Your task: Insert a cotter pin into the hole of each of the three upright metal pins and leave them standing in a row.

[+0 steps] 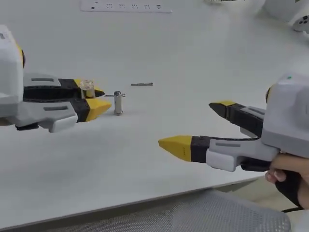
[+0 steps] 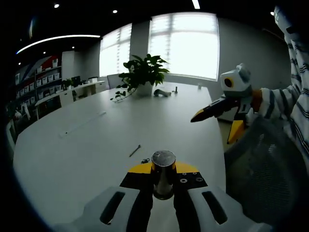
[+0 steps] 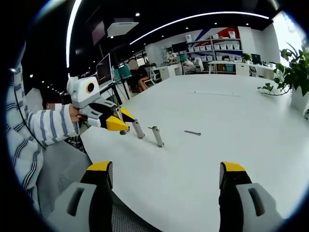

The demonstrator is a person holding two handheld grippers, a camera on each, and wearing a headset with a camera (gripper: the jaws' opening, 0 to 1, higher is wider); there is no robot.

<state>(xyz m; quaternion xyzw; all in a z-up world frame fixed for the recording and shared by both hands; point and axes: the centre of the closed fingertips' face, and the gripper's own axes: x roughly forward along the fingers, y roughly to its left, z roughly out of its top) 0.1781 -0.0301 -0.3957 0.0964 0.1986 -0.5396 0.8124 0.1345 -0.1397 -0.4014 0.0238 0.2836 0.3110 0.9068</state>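
At left of the head view: left gripper (image 1: 105, 97), jaws pressed onto the held pin (image 1: 87, 88), which stands upright just behind the yellow tips. Its round top sits between the jaws in the left gripper view. Whether it rests on the table or is lifted, I cannot tell.

Just right of those tips: second pin (image 1: 118, 103), standing free on the white table (image 1: 159, 48). A small crossbar near its top is apparently a cotter pin already through it.

Upper middle, further back: loose cotter pin (image 1: 142, 84), lying flat, well apart from both grippers.

Lower right: right gripper (image 1: 187, 123), fingers spread wide, holding nothing, hovering near the table's front edge.

Left of centre in the right gripper view: further pin (image 3: 138, 129), just beside the left gripper's tips. Whether it is the held pin or a 3rd, I cannot tell.

Step in hand, by judgement: steadying a pin for its cotter. The next move calls for the right gripper to pinch the loose cotter pin by 1 end, line it up with the cross hole and push it through — fine alignment, little margin.
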